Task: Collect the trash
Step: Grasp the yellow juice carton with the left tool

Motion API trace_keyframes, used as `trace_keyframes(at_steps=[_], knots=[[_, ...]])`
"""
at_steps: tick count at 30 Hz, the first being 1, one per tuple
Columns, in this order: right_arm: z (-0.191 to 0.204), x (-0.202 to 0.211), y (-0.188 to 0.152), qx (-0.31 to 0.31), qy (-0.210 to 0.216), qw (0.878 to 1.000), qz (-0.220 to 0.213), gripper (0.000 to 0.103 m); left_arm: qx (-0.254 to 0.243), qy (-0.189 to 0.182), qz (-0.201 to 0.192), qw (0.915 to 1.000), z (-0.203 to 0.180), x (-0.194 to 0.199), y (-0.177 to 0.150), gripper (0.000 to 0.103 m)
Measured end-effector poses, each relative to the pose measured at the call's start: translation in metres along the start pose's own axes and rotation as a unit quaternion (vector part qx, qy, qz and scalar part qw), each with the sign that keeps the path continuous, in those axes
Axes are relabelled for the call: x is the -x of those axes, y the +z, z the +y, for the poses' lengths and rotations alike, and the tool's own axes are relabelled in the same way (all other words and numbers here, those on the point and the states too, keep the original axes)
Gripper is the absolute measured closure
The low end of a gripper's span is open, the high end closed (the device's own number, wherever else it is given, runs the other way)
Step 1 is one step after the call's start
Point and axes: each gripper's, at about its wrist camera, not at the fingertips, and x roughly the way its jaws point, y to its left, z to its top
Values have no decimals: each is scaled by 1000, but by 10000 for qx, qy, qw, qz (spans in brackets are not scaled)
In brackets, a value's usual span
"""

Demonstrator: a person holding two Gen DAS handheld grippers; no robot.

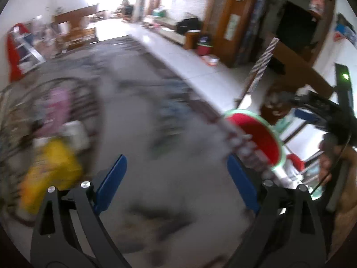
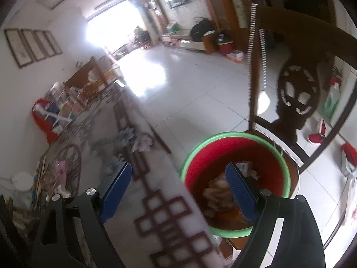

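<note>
In the left wrist view, which is heavily blurred, my left gripper (image 1: 176, 158) hangs open over the grey patterned tablecloth (image 1: 142, 120) with nothing between its blue pads. A yellow packet (image 1: 51, 169), a white cup (image 1: 75, 134) and a pink wrapper (image 1: 57, 109) lie to its left. The red bin with a green rim (image 1: 261, 134) stands past the table edge on the right. My right gripper (image 2: 178, 165) is open and empty; its right finger hangs over the bin (image 2: 250, 154), which holds crumpled brownish trash (image 2: 218, 192). Crumpled pale wrappers (image 2: 136, 140) lie on the table.
The bin rests on a dark wooden chair with a carved back (image 2: 296, 93). The table's edge trim (image 2: 165, 214) runs diagonally between my right fingers. White tiled floor (image 2: 200, 84) stretches beyond. A red shelf unit (image 1: 15, 53) stands far left, and a second red bin (image 2: 225, 47) far back.
</note>
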Motion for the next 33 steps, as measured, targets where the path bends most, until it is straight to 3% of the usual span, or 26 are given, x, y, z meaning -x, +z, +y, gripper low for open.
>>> trace_keyframes(at_steps=[3, 8, 14, 17, 22, 25, 28, 30, 33], knots=[[22, -6, -5, 232, 145, 9995, 129, 20, 23, 427, 33, 9991, 56, 14, -3, 12], [67, -22, -21, 749, 438, 9951, 473, 20, -559, 909, 451, 9933, 118, 10, -5, 12], [104, -39, -34, 986, 736, 9892, 792, 20, -843, 379, 1129, 9893, 143, -18, -7, 12], [117, -46, -37, 1086, 788, 9869, 896, 20, -629, -40, 1369, 9886, 151, -34, -5, 10], [125, -54, -41, 1169, 807, 9845, 1029, 20, -192, -304, 1514, 9878, 165, -43, 2, 13], [127, -58, -43, 1185, 805, 9834, 1114, 20, -233, -114, 1541, 9877, 162, -41, -1, 21], [132, -59, -46, 1211, 866, 9820, 1162, 20, -861, 704, 1738, 9785, 148, -47, -13, 21], [137, -59, -49, 1258, 870, 9813, 1164, 20, -1007, 792, 1613, 9785, 144, -43, -17, 21], [142, -61, -51, 1324, 859, 9801, 1200, 20, -811, 802, 1484, 9823, 147, -35, -14, 40]])
